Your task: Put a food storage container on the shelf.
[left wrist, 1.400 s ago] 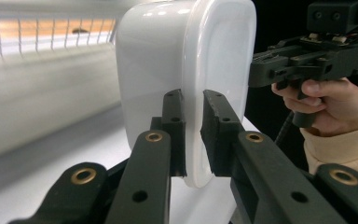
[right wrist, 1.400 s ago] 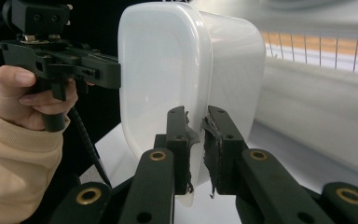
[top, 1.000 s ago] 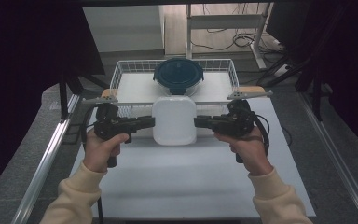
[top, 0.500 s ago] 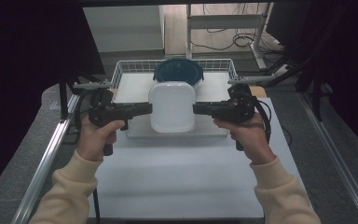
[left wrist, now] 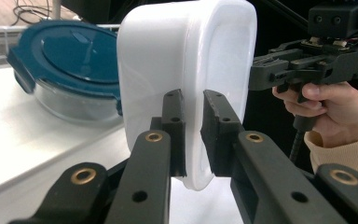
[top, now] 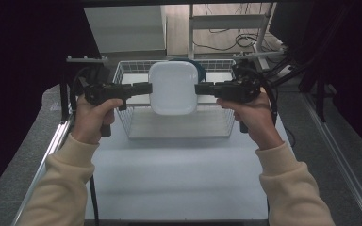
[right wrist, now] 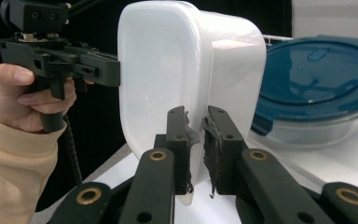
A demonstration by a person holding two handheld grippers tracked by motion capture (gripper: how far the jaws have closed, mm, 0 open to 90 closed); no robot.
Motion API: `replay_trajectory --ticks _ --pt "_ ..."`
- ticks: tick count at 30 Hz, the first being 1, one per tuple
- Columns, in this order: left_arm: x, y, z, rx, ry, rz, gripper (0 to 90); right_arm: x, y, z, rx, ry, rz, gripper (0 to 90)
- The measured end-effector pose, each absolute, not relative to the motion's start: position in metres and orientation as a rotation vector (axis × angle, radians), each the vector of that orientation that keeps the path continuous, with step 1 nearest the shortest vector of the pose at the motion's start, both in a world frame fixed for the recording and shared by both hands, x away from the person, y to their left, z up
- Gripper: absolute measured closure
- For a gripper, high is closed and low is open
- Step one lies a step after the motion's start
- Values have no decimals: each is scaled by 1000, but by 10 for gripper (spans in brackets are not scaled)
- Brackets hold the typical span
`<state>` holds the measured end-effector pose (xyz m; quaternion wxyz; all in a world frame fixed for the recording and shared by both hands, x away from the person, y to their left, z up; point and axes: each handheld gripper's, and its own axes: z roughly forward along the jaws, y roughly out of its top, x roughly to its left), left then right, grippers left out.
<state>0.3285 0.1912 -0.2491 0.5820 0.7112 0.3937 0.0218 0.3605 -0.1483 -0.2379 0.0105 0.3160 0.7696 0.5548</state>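
Currently both grippers clamp one white plastic container (top: 173,87) by its rim: left gripper (top: 145,87) on its left edge, right gripper (top: 201,88) on its right edge. Container hangs in the air, tilted on edge, over the wire basket (top: 179,123); blue-lidded glass dish (left wrist: 70,70) sits behind it.

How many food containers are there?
2: a white plastic container held up between the left gripper and right gripper, and a blue-lidded glass container in the wire basket. Others may be hidden.
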Motion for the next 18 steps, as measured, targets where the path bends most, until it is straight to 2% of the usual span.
replay_trajectory --ticks 18 --pt "363 191 -227 1652 934 24 805 391 -145 -210 1044 2396 1687 795"
